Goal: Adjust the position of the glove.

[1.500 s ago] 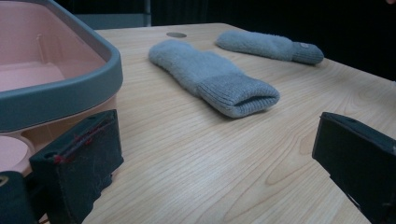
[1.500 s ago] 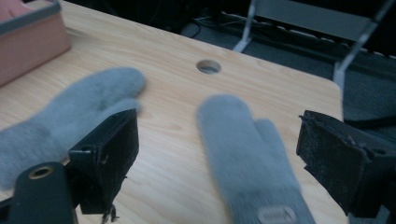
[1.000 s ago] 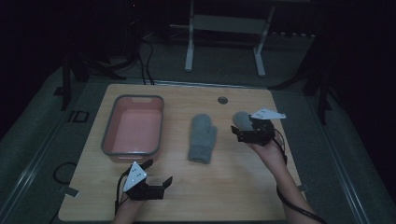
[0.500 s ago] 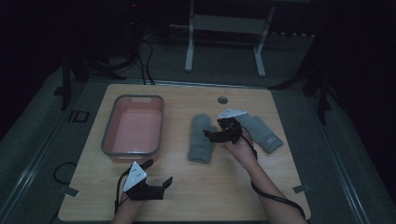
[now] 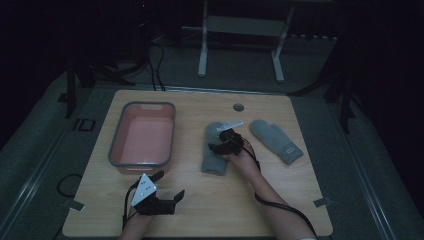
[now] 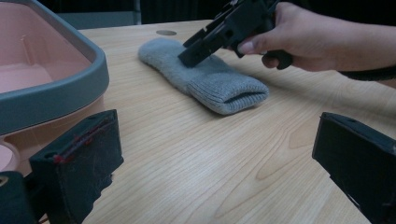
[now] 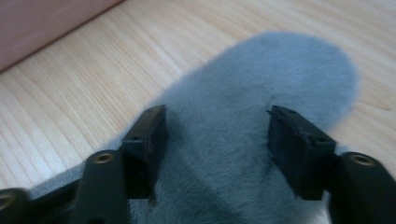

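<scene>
Straddling the near grey mitten [image 7: 261, 154] with its jaws spread wide and nothing gripped, the right tool [image 5: 226, 143] sits pressed onto the fleece at the middle of the surface [image 5: 280, 200], just beside the pink tub [image 5: 143, 137]. If it closes this shallow it will likely pinch only the top layer of the soft fabric, so the mitten could slip free or drag. The left tool [image 5: 159, 201], equally open and empty, rests near the front edge, too far off to steady anything, while the second mitten [image 5: 276, 140] lies apart to the right.
</scene>
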